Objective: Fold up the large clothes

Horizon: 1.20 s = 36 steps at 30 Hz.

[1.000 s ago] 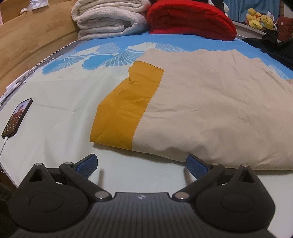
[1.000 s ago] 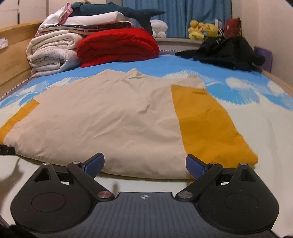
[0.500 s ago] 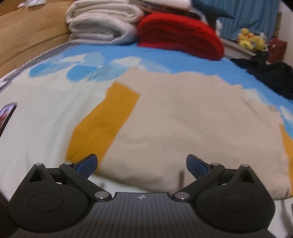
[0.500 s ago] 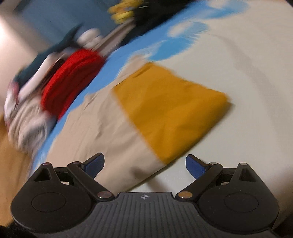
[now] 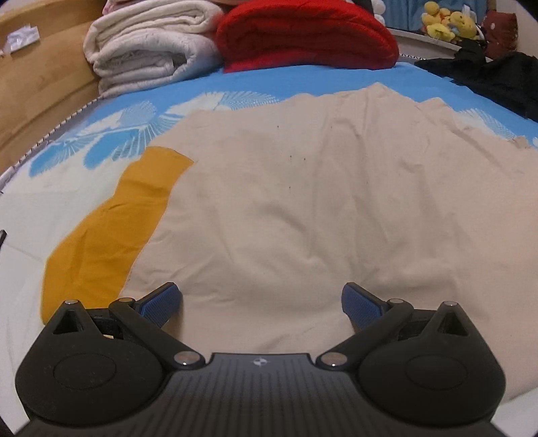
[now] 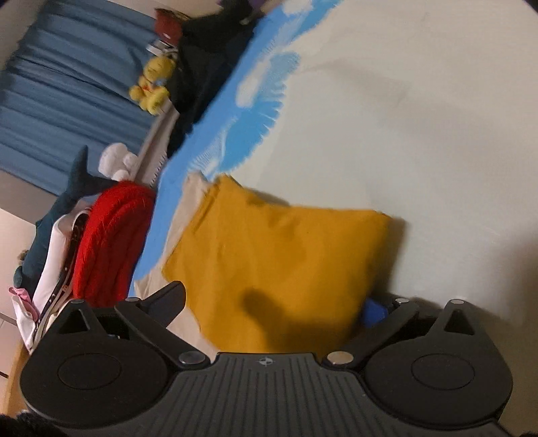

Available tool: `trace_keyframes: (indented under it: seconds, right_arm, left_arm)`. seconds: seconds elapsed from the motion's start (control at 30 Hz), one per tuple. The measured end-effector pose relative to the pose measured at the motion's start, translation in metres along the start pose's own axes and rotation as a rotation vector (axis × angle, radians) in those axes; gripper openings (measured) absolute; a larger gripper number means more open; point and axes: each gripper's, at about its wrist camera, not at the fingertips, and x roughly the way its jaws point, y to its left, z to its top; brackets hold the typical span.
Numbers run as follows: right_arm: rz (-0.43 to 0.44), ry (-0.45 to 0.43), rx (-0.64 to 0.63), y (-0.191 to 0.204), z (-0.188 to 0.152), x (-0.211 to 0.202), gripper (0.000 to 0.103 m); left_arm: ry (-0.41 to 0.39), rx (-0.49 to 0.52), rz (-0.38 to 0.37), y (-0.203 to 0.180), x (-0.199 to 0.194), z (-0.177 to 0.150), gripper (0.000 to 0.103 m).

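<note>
A large beige shirt (image 5: 319, 201) with mustard-yellow sleeves lies spread flat on the bed sheet (image 5: 30, 215). My left gripper (image 5: 262, 302) is open just over the shirt's near hem, beside the left yellow sleeve (image 5: 111, 235), with both blue pads apart and nothing pinched. In the right wrist view the picture is rolled on its side. There the right yellow sleeve (image 6: 285, 255) lies between the jaws of my right gripper (image 6: 269, 309), whose jaws are opening. One blue pad (image 6: 373, 312) is partly hidden behind the sleeve's edge, and the pads do not press the cloth.
Folded white blankets (image 5: 144, 57) and a red blanket (image 5: 302, 33) are stacked at the head of the bed. Black clothes (image 5: 497, 77) and yellow plush toys (image 5: 444, 20) lie at the far right. A wooden bed frame (image 5: 43, 84) runs along the left, and a phone (image 5: 2, 235) shows at the left edge.
My left gripper has slid right, from beside the yellow sleeve to over the beige hem; the phone is almost out of view. My right gripper has rolled sideways and dropped onto the right sleeve.
</note>
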Motion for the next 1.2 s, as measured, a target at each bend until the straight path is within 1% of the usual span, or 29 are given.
trace_keyframes:
  seconds: [0.03,0.07,0.1,0.13,0.17,0.27,0.33,0.4,0.47,0.5,0.57,0.6,0.67,0.73,0.8,0.83,0.9,0.97,1.1,1.17,1.2]
  right_arm:
    - [0.008,-0.023,-0.03,0.004,-0.003,0.005,0.097]
    - [-0.001,-0.029,-0.048,0.005,-0.007,0.01,0.063]
    - [-0.012,0.001,-0.023,0.001,-0.007,0.017,0.018]
    - [0.017,0.024,0.033,-0.005,-0.007,0.021,0.016]
    - [0.04,0.008,0.058,-0.005,-0.006,0.017,0.013]
    - [0.115,-0.021,-0.005,0.021,0.001,0.0,0.011]
    - [0.131,-0.035,-0.074,0.038,0.002,-0.006,0.011]
    - [0.108,-0.037,-0.106,0.039,0.0,-0.005,0.011]
    - [0.067,-0.03,-0.084,0.031,0.001,0.0,0.011]
    - [0.055,-0.022,-0.061,0.026,0.002,0.003,0.011]
    - [0.04,-0.015,-0.05,0.022,0.004,0.005,0.011]
    - [0.032,-0.014,-0.062,0.023,0.002,0.006,0.011]
    - [0.019,-0.014,-0.105,0.026,-0.002,0.005,0.011]
    - [0.0,-0.013,-0.141,0.033,-0.002,0.005,0.011]
    - [0.012,-0.017,-0.168,0.046,-0.001,-0.002,0.011]
    - [0.027,-0.03,-0.216,0.059,-0.001,-0.005,0.01]
    - [0.045,-0.057,-0.363,0.093,-0.009,-0.015,0.01]
    - [0.083,-0.068,-0.498,0.131,-0.022,-0.021,0.01]
    - [0.154,-0.06,-0.762,0.197,-0.065,-0.026,0.01]
    - [0.196,-0.051,-0.86,0.221,-0.092,-0.029,0.01]
    - [0.222,-0.043,-0.885,0.229,-0.102,-0.032,0.009]
  left_arm:
    - [-0.006,0.009,0.002,0.0,0.0,-0.001,0.103]
    - [-0.017,0.023,0.002,-0.001,0.0,-0.002,0.103]
    - [-0.021,0.032,-0.001,-0.001,0.001,-0.002,0.103]
    - [-0.023,0.032,-0.006,0.001,0.002,-0.003,0.103]
    - [-0.022,0.027,-0.014,0.003,0.003,-0.003,0.103]
    - [-0.026,0.019,-0.013,0.004,0.001,-0.003,0.103]
    - [-0.033,-0.01,-0.02,0.005,-0.01,-0.001,0.102]
    - [-0.055,-0.038,-0.081,0.004,-0.025,0.002,0.102]
    - [-0.079,-0.019,-0.111,-0.003,-0.034,0.002,0.102]
    - [-0.082,0.012,-0.102,-0.01,-0.032,0.0,0.102]
    - [-0.038,0.064,-0.073,-0.024,-0.014,-0.009,0.103]
    - [-0.037,0.072,-0.079,-0.026,-0.006,-0.014,0.103]
    - [-0.071,0.085,-0.074,-0.029,-0.003,-0.02,0.103]
    - [-0.063,0.083,-0.073,-0.029,-0.003,-0.018,0.103]
    - [-0.05,0.067,-0.092,-0.025,0.0,-0.016,0.103]
    - [-0.046,0.059,-0.103,-0.023,0.002,-0.016,0.103]
    - [-0.043,0.05,-0.114,-0.021,0.004,-0.017,0.103]
    - [-0.04,0.038,-0.124,-0.018,0.007,-0.016,0.103]
    - [-0.009,0.003,-0.168,-0.011,0.011,-0.012,0.103]
    - [0.003,-0.013,-0.199,-0.005,0.015,-0.01,0.103]
    - [0.004,-0.019,-0.209,-0.003,0.016,-0.01,0.103]
